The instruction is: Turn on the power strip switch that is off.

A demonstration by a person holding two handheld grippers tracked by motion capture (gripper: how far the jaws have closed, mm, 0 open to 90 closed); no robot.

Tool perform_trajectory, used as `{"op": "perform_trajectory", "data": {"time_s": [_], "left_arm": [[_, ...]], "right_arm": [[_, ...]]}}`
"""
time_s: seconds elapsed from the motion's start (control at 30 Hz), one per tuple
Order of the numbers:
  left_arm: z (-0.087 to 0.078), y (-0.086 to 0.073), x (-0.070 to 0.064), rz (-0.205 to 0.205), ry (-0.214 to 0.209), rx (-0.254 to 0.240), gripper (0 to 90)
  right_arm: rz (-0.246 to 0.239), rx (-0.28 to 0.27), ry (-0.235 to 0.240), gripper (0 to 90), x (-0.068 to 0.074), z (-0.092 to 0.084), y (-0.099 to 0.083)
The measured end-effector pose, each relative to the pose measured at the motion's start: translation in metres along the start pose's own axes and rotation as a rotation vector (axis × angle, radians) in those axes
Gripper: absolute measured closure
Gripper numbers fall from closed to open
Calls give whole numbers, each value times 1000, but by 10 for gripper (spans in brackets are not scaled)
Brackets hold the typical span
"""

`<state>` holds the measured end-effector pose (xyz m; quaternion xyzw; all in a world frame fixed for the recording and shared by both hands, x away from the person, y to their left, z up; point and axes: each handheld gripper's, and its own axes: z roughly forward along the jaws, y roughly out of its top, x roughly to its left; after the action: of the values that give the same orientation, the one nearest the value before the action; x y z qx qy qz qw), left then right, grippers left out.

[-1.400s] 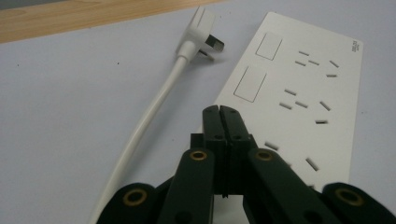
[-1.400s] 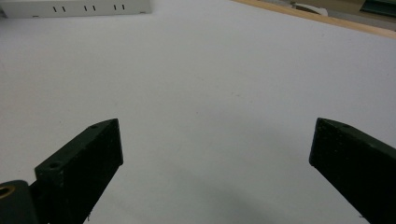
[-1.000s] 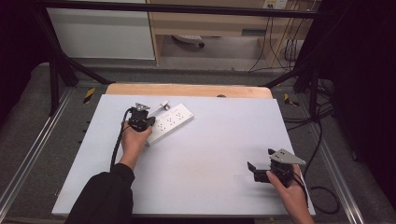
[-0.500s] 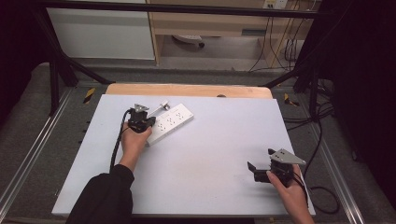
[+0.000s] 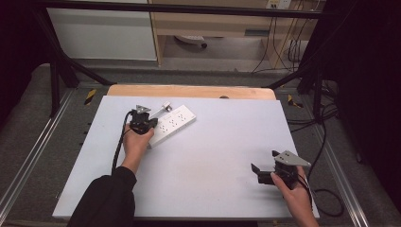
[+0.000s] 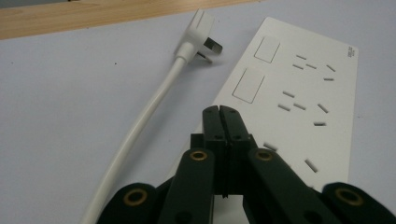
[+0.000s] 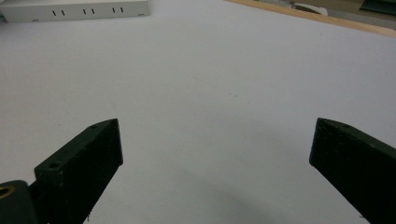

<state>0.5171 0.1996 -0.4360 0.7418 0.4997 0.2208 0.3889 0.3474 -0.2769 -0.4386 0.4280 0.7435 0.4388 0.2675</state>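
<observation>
I read left gripper [image 6: 219, 109] jaws closed, empty, at power strip [image 6: 299, 98] near end — plug [image 6: 198, 35] loose at 11 o'clock. Right gripper [image 7: 215, 140] spread wide, parked at 4 o'clock — likely standby.

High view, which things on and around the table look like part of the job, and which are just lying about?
Likely part of the job:
- white power strip
- its white plug and cord, lying unplugged beside it
- left gripper, jaws shut, at the strip's edge
- right gripper, jaws open over bare table

Just lying about:
- cables on the floor beyond the table
- yellow-black tape marks
</observation>
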Motion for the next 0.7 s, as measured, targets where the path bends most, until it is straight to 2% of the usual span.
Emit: {"op": "perform_trajectory", "data": {"time_s": [0.47, 0.63, 0.7], "left_arm": [[-4, 4, -3, 6, -33, -42, 900], [-9, 6, -5, 23, -29, -64, 843], [-10, 7, -6, 17, -31, -80, 819]], "right_arm": [[-4, 1, 0, 31, 1, 0, 0], [-3, 1, 1, 31, 0, 0, 0], [-2, 1, 0, 31, 0, 0, 0]]}}
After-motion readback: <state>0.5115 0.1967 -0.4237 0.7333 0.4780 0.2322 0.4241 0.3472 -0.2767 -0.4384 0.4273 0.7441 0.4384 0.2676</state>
